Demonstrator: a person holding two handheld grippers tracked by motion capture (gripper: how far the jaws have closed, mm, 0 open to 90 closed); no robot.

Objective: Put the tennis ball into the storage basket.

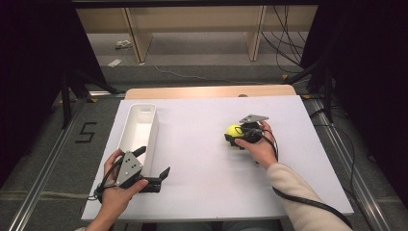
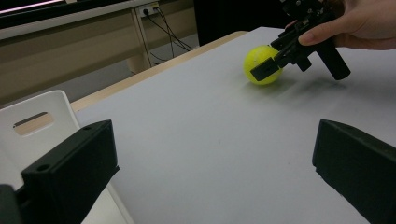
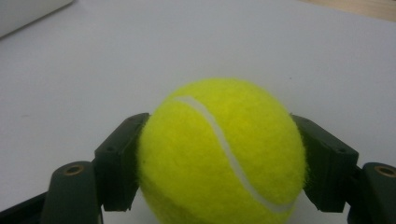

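High view: a white sheet (image 1: 202,159) covered most of a wooden table (image 1: 207,91), whose bare edge showed along the top of the sheet. A yellow tennis ball (image 1: 233,130) sat right of centre in the frame, low on the sheet. The right gripper (image 1: 235,137) was closed around it, held by the right hand (image 1: 260,147), with a cream sleeve (image 1: 298,192) running to the lower right corner and a black cable trailing along it.

Right gripper view: the tennis ball (image 3: 222,151) filled the middle of the frame, one black jaw pressed against each side of it, white seam curving across its front. Whether the ball touched the sheet there could not be told.

Left gripper view: the ball (image 2: 261,64) and the right gripper (image 2: 275,60) appeared at upper right, the ball close to or resting on the sheet.

A long white plastic bin (image 1: 139,130) lay at the left of the high view, lengthwise up the frame; its end with a slot handle (image 2: 32,123) showed at left in the left gripper view.

The left gripper (image 1: 154,168) sat at lower left of the high view, in the left hand (image 1: 118,190), just beside the bin's near end. Its jaws stood wide apart, nothing between them, well apart from the ball.
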